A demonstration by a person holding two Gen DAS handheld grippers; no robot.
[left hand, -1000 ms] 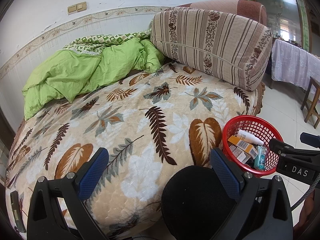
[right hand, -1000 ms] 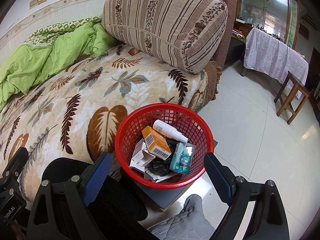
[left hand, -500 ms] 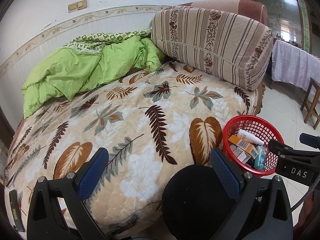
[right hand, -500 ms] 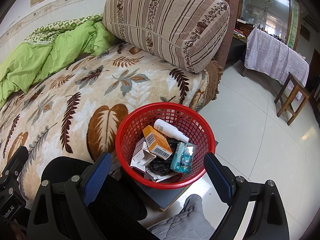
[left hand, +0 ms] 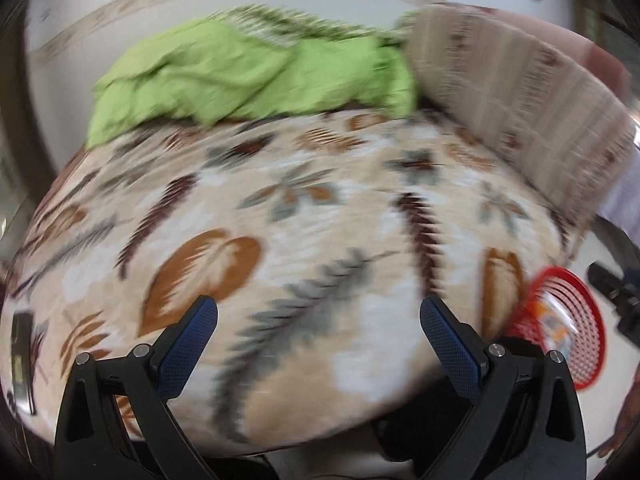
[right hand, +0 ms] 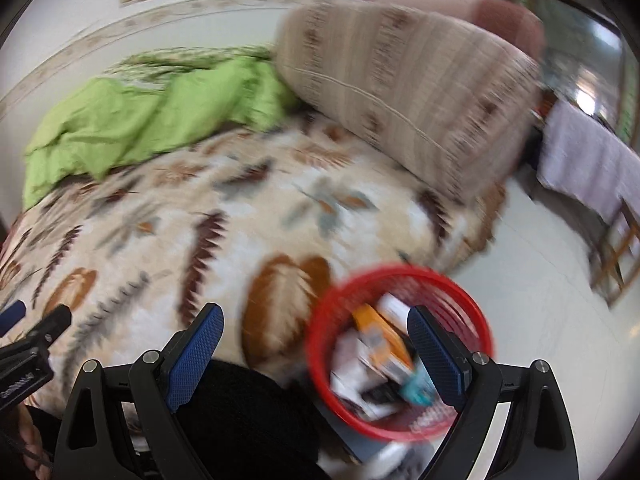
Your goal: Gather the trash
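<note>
Both views are smearing with motion blur, so I am judging that the main risk is sweeping too fast: I could clip the red basket (right hand: 400, 350) and tip its load onto the floor, or pass over a small scrap on the bed (left hand: 320, 216) without noticing it. The basket seems to be sitting on a dark low stand at the bed's near right corner, which makes a knock more likely to spill it.

My left tool (left hand: 318, 344) is gaping wide and carrying nothing, hovering over the leaf-patterned blanket. My right tool (right hand: 316, 352) is also spread open and empty.

In the right wrist view the basket is lying near, mostly between the tool's fingers, with the right finger (right hand: 436, 360) overlapping it, and the boxes and packets (right hand: 380, 340) are lying inside it. In the left wrist view the basket is sitting well off to the right of the tool.

On the blanket itself I cannot make out any loose trash; the blur is hiding fine detail. A dark flat object (left hand: 22, 356) is lying at the far left edge, too unclear to name.
</note>
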